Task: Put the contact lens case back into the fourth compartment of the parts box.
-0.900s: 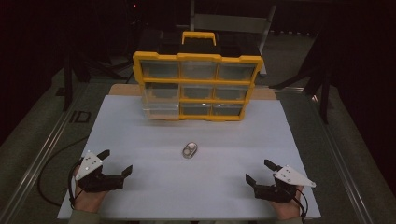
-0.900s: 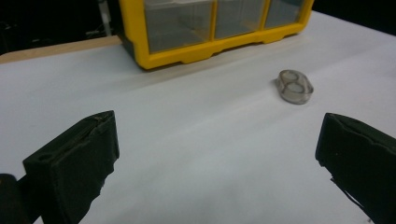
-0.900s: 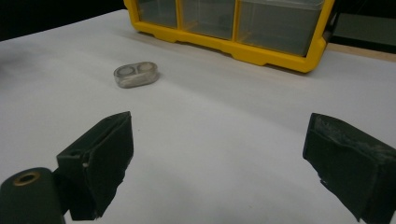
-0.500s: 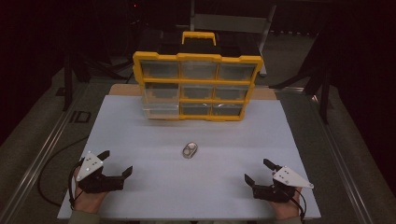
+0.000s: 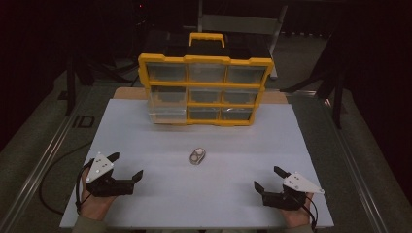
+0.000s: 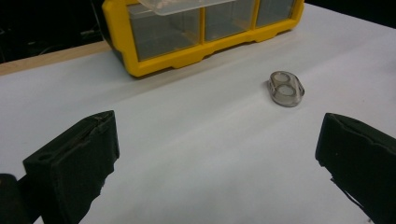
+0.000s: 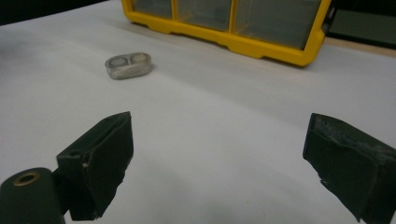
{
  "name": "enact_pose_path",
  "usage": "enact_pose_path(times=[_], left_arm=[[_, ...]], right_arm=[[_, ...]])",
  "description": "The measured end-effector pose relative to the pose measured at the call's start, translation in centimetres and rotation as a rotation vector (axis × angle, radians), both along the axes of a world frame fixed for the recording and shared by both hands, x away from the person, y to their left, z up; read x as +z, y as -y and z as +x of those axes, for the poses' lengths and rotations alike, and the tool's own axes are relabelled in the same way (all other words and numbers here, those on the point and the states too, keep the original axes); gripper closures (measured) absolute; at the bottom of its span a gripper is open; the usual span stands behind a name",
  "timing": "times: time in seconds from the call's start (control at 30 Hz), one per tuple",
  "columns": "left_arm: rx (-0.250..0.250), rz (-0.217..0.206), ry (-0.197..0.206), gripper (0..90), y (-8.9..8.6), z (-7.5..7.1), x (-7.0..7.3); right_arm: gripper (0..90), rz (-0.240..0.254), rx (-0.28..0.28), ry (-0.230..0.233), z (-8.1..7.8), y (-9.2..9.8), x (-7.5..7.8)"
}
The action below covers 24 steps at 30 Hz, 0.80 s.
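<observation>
High view: left gripper [image 5: 125, 165] and right gripper [image 5: 266, 178] rest wide open at the white board's [image 5: 145, 141] near corners, a small grey two-hole piece [image 5: 197, 157] midway, before the yellow drawer organizer [image 5: 205, 90].

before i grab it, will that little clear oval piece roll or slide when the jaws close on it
The oval piece lies flat on the white sheet, so it probably won't roll. It looks like small, hard, smooth plastic, so it's likely light and may skate sideways if one jaw touches first. Its low rounded sides may slip between the pads.
</observation>
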<state>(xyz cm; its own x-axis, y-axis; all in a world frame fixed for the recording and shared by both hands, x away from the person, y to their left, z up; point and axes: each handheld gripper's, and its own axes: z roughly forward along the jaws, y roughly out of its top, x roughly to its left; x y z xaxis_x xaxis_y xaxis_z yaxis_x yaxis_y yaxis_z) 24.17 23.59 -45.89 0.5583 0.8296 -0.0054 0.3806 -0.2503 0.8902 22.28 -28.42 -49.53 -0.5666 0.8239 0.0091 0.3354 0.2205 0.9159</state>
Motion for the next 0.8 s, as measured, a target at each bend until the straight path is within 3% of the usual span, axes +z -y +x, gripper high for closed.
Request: enact_pose_path(times=[0.27, 0.53, 0.8], left_arm=[[-0.046, 0.02, -0.013, 0.3, 1.3, 1.0, 0.3], [-0.039, 0.027, -0.015, 0.2, 1.8, 1.7, 0.3], [-0.041, 0.019, -0.007, 0.2, 2.3, 2.4, 0.6]], right_arm=[[8.3, -0.005, -0.002, 0.001, 0.0, 0.0, 0.0], [7.8, 0.009, 0.006, -0.005, 0.0, 0.0, 0.2], [7.8, 0.02, 0.024, 0.024, -0.1, -0.2, 1.0]])
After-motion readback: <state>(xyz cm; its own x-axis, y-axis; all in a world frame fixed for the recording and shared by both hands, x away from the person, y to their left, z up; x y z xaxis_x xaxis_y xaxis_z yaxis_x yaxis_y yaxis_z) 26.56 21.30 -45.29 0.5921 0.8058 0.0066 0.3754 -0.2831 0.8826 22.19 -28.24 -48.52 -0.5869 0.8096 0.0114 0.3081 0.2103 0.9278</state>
